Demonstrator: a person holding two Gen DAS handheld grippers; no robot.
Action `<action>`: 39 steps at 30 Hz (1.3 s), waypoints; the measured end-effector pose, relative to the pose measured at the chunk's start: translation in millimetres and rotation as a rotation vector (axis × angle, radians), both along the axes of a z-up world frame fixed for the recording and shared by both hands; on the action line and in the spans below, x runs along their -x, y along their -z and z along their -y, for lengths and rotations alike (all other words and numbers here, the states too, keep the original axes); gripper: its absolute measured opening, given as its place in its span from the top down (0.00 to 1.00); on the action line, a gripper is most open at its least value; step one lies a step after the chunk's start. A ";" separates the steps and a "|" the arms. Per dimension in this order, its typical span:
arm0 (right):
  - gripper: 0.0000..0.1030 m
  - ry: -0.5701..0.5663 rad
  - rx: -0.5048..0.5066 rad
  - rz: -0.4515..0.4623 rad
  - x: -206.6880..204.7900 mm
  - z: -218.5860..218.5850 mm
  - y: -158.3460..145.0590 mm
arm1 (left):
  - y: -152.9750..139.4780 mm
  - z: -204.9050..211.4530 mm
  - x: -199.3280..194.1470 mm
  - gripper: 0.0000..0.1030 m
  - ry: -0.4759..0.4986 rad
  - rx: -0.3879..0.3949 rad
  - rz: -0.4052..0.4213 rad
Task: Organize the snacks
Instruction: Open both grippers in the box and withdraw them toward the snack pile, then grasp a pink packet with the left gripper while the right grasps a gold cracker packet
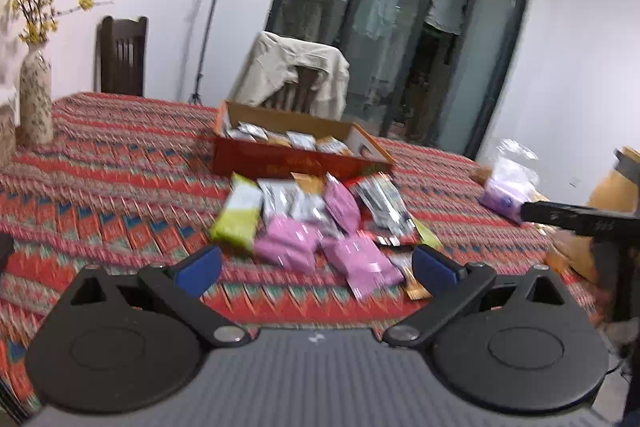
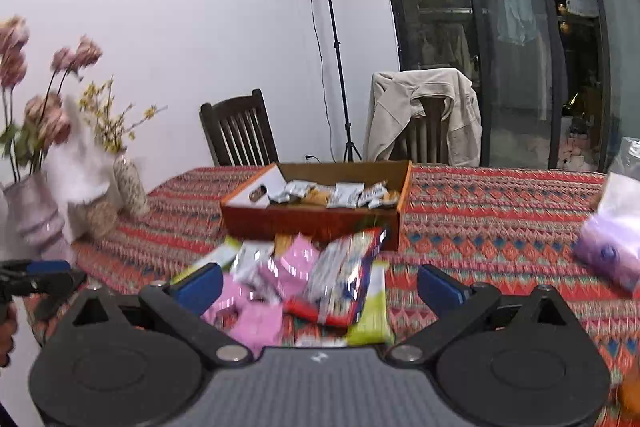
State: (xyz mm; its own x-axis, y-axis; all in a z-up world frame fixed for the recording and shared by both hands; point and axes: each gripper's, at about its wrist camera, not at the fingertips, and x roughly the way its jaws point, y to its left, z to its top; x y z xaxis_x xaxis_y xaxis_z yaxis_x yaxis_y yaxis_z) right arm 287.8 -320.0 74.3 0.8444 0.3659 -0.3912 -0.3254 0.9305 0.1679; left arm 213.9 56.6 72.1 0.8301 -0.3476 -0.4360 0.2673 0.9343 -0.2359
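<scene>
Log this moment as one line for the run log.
left gripper: open, empty | right gripper: open, empty | snack packets: loose pile on tablecloth | cardboard box: partly filled behind pile

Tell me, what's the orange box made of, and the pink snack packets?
The orange box looks like cardboard: its inside walls are plain brown and matte, its outside printed orange. The pink snack packets seem to be thin plastic wrappers, slightly shiny and crinkled, though the blur leaves that uncertain.

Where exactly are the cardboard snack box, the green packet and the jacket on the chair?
cardboard snack box (image 1: pixel 296 163): left wrist view, red front wall.
green packet (image 1: pixel 236 223): left wrist view, lower green half.
jacket (image 2: pixel 460 123): right wrist view, right side hanging over the chair.
</scene>
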 end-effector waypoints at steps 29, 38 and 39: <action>0.03 0.091 0.126 -0.076 33.7 -60.5 123.1 | 77.9 16.7 -34.3 0.00 -0.116 -0.157 -0.082; 0.29 0.095 0.204 -0.073 -18.8 -81.3 123.6 | 76.9 52.6 -108.5 0.25 -0.006 -0.284 -0.017; 0.33 0.095 0.219 -0.067 -24.4 -85.7 123.8 | 77.9 57.8 -120.2 0.26 0.011 -0.303 -0.019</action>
State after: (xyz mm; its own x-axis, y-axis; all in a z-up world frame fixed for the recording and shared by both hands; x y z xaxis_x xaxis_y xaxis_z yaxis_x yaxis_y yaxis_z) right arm 312.2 -234.4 -49.4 0.8407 0.1858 -0.5087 -0.2292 0.9731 -0.0234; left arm 334.1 -1.2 -5.9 0.8177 -0.2081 -0.5367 0.2757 0.9600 0.0480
